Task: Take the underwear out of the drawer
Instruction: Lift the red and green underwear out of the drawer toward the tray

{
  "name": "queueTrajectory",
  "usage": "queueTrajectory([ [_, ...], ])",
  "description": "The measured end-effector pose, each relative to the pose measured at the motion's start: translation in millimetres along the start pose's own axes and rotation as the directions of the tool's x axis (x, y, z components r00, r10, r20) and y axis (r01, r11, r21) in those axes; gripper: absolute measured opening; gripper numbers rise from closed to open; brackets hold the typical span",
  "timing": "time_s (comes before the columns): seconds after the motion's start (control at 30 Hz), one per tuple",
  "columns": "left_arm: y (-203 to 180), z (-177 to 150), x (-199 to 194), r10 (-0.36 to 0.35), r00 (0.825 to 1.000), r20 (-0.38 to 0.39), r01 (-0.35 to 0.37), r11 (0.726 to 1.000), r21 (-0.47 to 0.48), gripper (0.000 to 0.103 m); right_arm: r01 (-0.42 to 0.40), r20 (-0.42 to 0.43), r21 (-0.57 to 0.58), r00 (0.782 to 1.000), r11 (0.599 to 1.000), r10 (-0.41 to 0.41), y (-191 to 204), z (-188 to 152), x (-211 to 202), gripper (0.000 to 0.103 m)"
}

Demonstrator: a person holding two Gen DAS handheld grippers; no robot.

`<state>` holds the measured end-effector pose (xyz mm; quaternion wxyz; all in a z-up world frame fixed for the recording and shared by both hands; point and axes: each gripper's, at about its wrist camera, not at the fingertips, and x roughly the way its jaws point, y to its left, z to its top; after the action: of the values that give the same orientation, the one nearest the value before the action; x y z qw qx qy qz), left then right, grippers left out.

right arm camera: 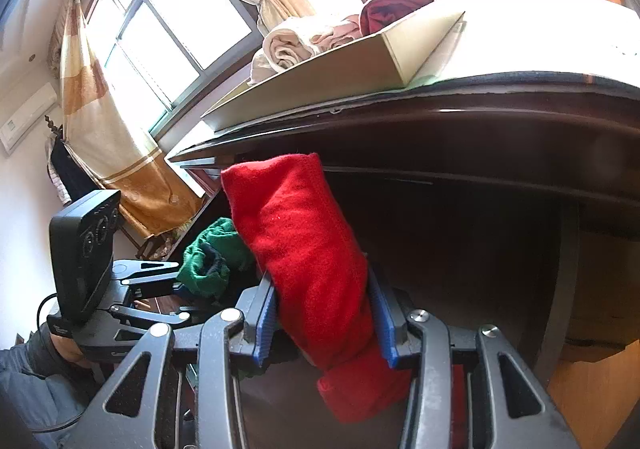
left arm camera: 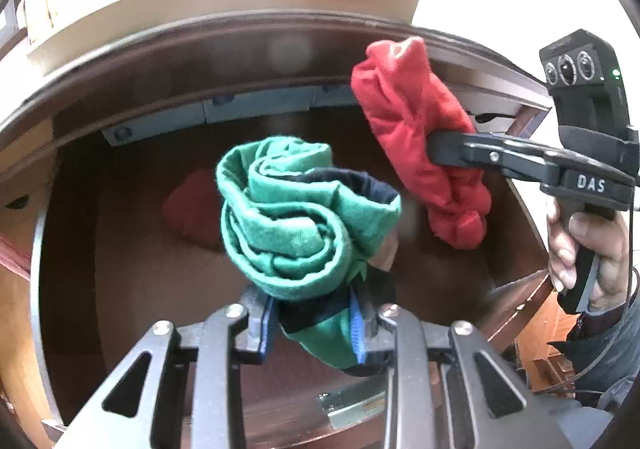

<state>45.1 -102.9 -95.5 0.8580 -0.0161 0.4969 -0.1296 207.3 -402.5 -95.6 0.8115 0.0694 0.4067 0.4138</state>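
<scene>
In the left wrist view a green rolled pair of underwear [left arm camera: 304, 217] with a dark waistband is pinched between the blue pads of my left gripper [left arm camera: 314, 325], held above the open dark wooden drawer [left arm camera: 100, 217]. To its right, my right gripper [left arm camera: 436, 149] is shut on a red rolled pair of underwear [left arm camera: 416, 141], also raised over the drawer. The right wrist view shows the red roll [right arm camera: 304, 241] upright in my right gripper [right arm camera: 324, 321], with the green roll [right arm camera: 212, 261] and my left gripper [right arm camera: 176, 277] at the left. Another red piece [left arm camera: 192, 209] lies on the drawer bottom.
A shallow cardboard box [right arm camera: 340, 65] with rolled cloths [right arm camera: 288, 41] stands on the cabinet top above the drawer. A person's hand [left arm camera: 584, 249] grips the right handle. A window with a yellow curtain [right arm camera: 120, 137] is at the left, wooden floor [right arm camera: 592, 389] at the right.
</scene>
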Motion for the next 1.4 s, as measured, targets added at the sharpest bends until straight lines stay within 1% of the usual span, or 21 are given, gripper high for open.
queueTrajectory([
  [0.2,-1.1,-3.2,-5.4,0.006,0.998,0.055,-0.007,1.0,0.021,0.028,-0.004,0.012,-0.01,1.0,1.0,0.004,4.0,1.8,1.8,0.045],
  [0.33,-1.7,-2.1,-4.0,0.012,0.997,0.075,-0.014,0.999,0.032,0.028,-0.004,0.019,-0.014,1.0,1.0,0.004,5.9,1.8,1.6,0.045],
  [0.53,-9.3,-5.5,-14.6,0.038,0.99,0.136,-0.044,0.998,0.041,0.028,-0.006,0.051,-0.05,0.999,0.999,0.008,12.0,-3.1,-4.9,0.045],
  [0.7,-14.0,-11.1,-27.2,0.08,0.979,0.189,-0.094,0.993,0.067,0.028,-0.004,0.067,-0.072,0.998,0.997,0.009,16.1,-5.0,-8.1,0.044],
  [0.8,-15.2,-13.5,-34.8,0.093,0.973,0.211,-0.111,0.991,0.072,0.028,-0.003,0.072,-0.076,0.997,0.997,0.008,17.2,-5.2,-9.6,0.045],
  [0.87,-9.9,-15.2,-31.5,0.109,0.967,0.231,-0.129,0.989,0.076,0.028,-0.002,0.076,-0.08,0.997,0.997,0.008,16.6,-5.4,-10.9,0.045],
  [1.03,-8.5,-16.8,-39.1,0.135,0.95,0.281,-0.165,0.983,0.085,0.028,-0.003,0.081,-0.086,0.997,0.996,0.01,16.5,-4.5,-11.5,0.045],
  [1.4,-6.3,-15.3,-51.1,0.147,0.928,0.342,-0.188,0.978,0.09,0.027,-0.004,0.09,-0.089,0.996,0.996,0.012,17.4,-7.4,-15.9,0.045],
])
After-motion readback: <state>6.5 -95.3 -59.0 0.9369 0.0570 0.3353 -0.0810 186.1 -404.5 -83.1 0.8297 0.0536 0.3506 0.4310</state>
